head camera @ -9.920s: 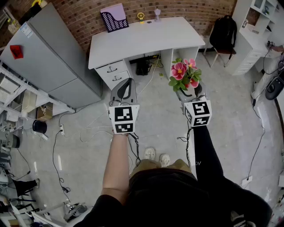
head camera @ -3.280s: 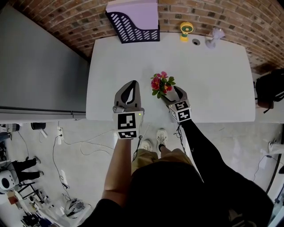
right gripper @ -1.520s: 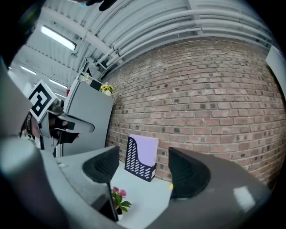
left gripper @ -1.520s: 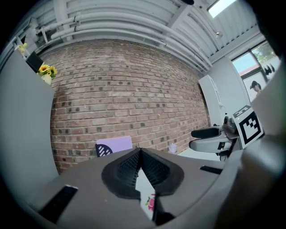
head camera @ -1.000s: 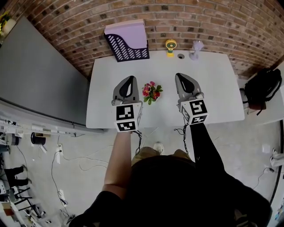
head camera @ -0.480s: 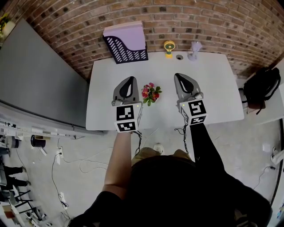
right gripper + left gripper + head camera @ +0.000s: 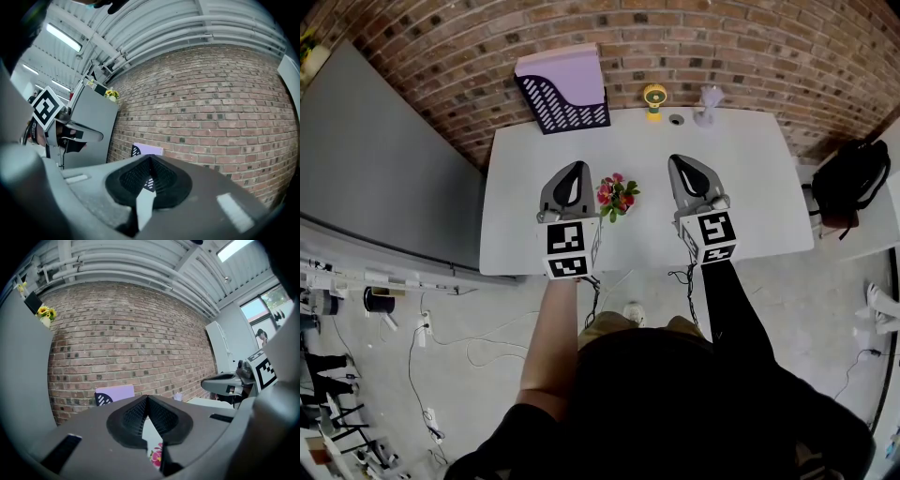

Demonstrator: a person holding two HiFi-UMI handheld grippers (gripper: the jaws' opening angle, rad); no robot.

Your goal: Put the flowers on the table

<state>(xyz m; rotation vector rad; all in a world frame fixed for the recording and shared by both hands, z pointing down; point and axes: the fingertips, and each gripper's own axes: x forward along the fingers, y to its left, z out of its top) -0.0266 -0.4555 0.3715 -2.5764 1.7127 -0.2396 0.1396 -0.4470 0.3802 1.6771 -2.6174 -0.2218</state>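
Over white table: left gripper fingers pressed together, nothing between. Right gripper fingers also together, empty. Flowers stand upright on table between both grippers, nearer left one, touching neither. File tray with purple folder at table's far edge, against brick wall.

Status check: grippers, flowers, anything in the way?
Left gripper shut, empty; right gripper shut, empty. Flowers set on the white table, between both grippers, touching neither. Nothing close by; file tray far back by the wall.
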